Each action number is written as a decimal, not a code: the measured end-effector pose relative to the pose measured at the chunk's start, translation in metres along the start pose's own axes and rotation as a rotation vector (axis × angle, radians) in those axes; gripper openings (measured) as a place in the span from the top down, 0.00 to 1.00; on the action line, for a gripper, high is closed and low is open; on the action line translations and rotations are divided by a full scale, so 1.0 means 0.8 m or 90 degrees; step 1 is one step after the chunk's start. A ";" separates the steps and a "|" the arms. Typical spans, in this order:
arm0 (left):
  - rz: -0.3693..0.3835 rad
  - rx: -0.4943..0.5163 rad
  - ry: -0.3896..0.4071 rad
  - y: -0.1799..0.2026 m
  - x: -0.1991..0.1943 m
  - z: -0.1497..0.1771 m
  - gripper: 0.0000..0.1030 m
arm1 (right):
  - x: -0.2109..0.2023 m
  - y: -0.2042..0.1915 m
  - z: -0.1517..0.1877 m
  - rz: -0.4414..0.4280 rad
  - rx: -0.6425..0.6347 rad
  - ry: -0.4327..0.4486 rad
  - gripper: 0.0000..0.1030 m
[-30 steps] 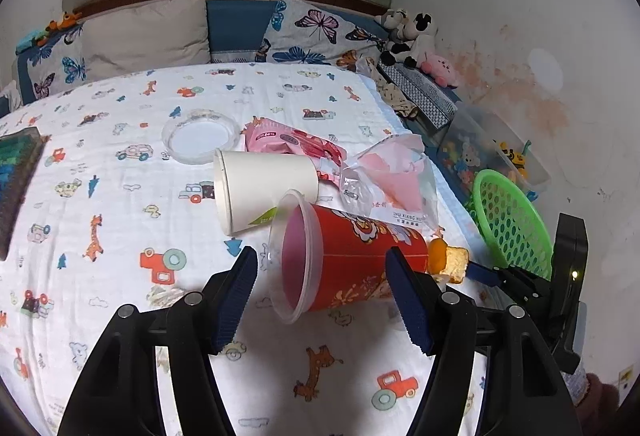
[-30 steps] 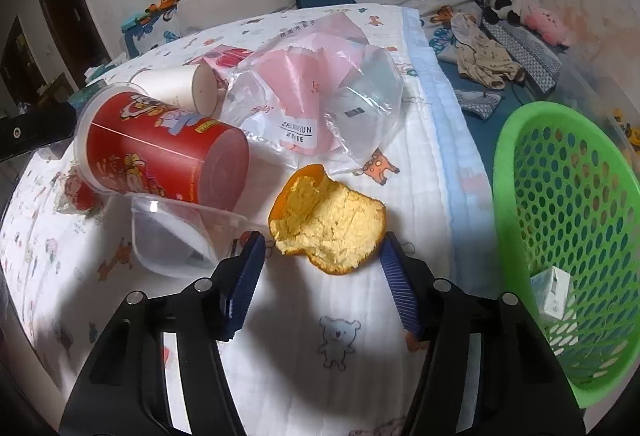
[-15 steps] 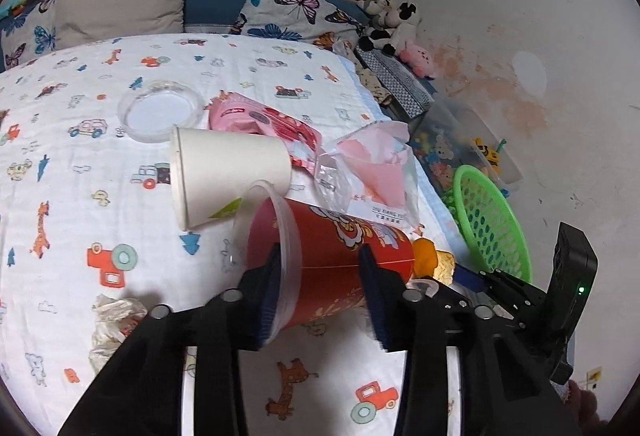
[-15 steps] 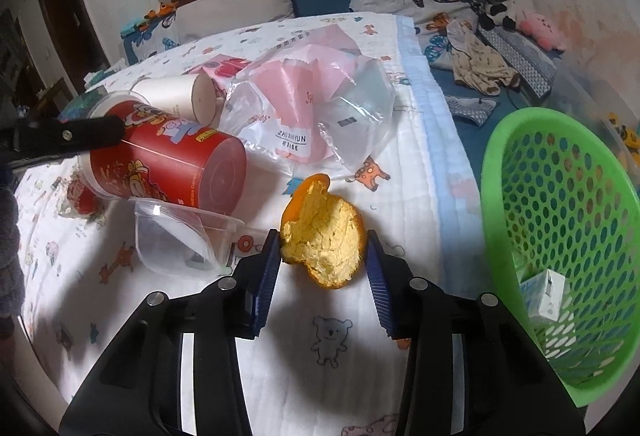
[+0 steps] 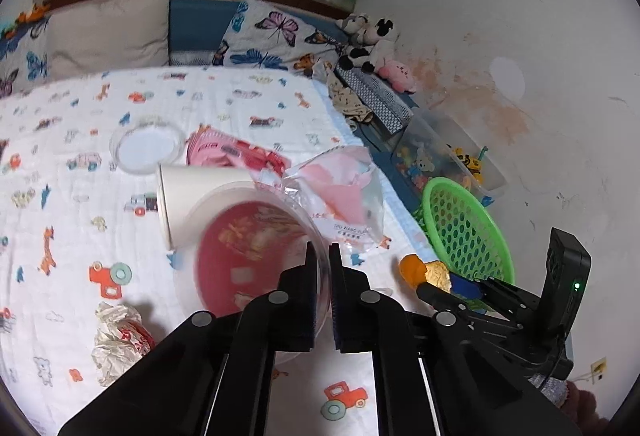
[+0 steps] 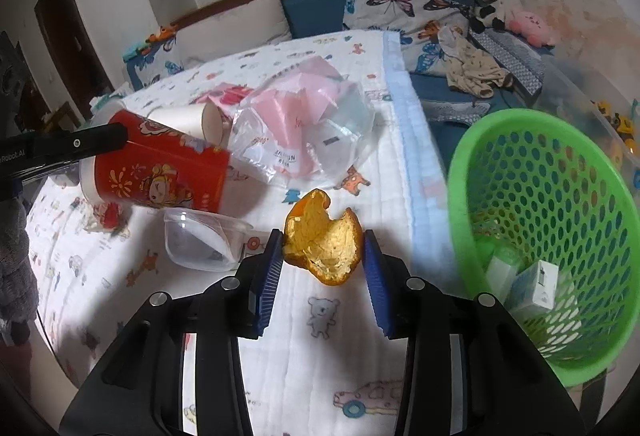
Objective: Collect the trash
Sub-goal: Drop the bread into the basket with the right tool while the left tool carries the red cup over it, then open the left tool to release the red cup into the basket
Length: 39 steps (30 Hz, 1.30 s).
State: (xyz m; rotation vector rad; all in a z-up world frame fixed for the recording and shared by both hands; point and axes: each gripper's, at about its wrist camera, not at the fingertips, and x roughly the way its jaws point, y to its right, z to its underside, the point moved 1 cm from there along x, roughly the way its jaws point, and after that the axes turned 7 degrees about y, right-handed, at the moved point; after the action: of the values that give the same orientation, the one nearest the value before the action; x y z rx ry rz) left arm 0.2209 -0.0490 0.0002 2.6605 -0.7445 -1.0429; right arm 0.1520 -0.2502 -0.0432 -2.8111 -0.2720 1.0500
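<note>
My left gripper (image 5: pixel 323 268) is shut on the rim of a red printed tub (image 5: pixel 256 252), lifted and tilted off the bed; the tub also shows in the right wrist view (image 6: pixel 160 171). My right gripper (image 6: pixel 324 260) is shut on an orange peel (image 6: pixel 324 248), held just above the sheet; the peel also shows in the left wrist view (image 5: pixel 420 270). A green mesh basket (image 6: pixel 560 195) with small boxes inside stands right of the bed, close to the right gripper, and shows in the left wrist view too (image 5: pixel 464 228).
On the bed lie a white paper cup (image 5: pixel 192 195), a clear bag with pink paper (image 6: pixel 308 127), a pink wrapper (image 5: pixel 232 151), a clear lid (image 5: pixel 146 147), a clear plastic cup (image 6: pixel 200 240) and crumpled paper (image 5: pixel 116 336). A toy bin (image 5: pixel 448 159) stands by the wall.
My left gripper closed onto the red tub's rim and lifted it. My right gripper closed on the orange peel and raised it off the sheet.
</note>
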 end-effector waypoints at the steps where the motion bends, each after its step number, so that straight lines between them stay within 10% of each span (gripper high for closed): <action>1: 0.002 0.003 0.002 0.002 -0.002 -0.001 0.94 | -0.004 0.002 0.000 0.001 0.001 0.004 0.61; 20: 0.059 0.087 0.031 0.115 0.003 -0.052 0.94 | -0.050 0.129 0.000 0.097 0.083 0.031 0.61; 39: 0.111 0.188 -0.052 0.242 0.105 -0.035 0.94 | -0.064 0.218 0.033 0.130 0.158 0.025 0.43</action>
State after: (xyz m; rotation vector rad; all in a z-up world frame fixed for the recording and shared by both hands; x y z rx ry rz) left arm 0.2183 -0.2582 0.0385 2.7367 -1.2103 -1.0729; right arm 0.1178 -0.4298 -0.0619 -2.6700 0.1453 0.9879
